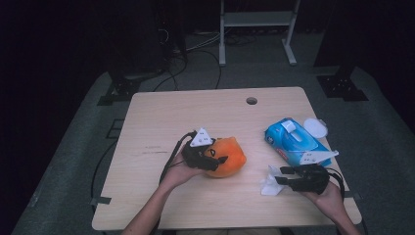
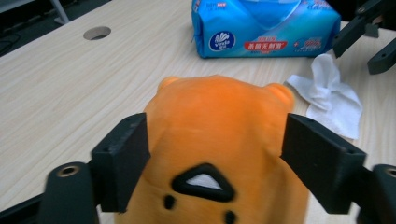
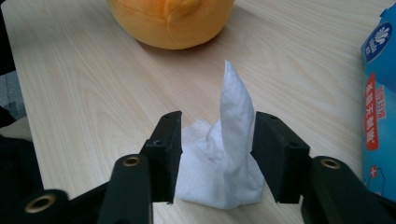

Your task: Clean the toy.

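Orange plush toy (image 1: 226, 156) lies mid-table; its black-outlined face markings show in the left gripper view. Left gripper (image 2: 215, 156) jaws flank the toy's head, whether pads press it, can't tell. Right gripper (image 3: 215, 158) is parted around one crumpled white wipe (image 3: 224, 158), near right. One blue wipes pack (image 1: 293, 142) sits farther right.

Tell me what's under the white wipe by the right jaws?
The white wipe lies crumpled on the bare wooden table, one corner standing up. Whatever might sit beneath its folds is covered.
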The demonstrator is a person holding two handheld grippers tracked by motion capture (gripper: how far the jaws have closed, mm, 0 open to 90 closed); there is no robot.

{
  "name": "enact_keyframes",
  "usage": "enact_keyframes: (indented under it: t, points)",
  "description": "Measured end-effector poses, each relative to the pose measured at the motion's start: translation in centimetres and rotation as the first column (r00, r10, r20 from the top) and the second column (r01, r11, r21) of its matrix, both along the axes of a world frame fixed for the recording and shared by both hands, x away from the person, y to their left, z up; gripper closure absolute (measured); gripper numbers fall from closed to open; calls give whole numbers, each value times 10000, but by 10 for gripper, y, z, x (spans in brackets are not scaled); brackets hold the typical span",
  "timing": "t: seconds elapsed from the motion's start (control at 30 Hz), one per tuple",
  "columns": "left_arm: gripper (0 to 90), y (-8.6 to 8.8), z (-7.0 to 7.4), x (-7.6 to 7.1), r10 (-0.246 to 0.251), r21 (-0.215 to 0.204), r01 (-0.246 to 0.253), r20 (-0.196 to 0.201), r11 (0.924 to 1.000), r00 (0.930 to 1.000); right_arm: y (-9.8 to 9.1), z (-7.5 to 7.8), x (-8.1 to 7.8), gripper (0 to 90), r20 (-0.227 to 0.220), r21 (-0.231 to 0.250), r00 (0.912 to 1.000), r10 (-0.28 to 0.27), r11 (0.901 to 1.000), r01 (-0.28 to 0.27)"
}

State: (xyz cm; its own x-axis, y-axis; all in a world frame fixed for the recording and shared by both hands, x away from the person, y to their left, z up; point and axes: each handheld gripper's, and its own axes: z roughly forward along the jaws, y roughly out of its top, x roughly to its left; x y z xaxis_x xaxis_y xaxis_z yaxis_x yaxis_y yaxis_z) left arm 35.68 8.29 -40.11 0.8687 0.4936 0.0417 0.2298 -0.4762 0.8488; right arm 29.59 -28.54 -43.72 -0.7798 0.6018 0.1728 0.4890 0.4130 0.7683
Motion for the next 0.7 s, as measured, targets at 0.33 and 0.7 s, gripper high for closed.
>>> enact_keyframes:
  t: [0.33,0.7]
  points:
    - [133,24,8,-10,292,-244,-293,-61,9993,9996,0,5,-1,420,126,399,9999,-74,9992,69]
    - [130,46,2,-22,637,-436,-643,-135,9970,9979,3,6,-1,413,199,301,9998,-74,9995,68]
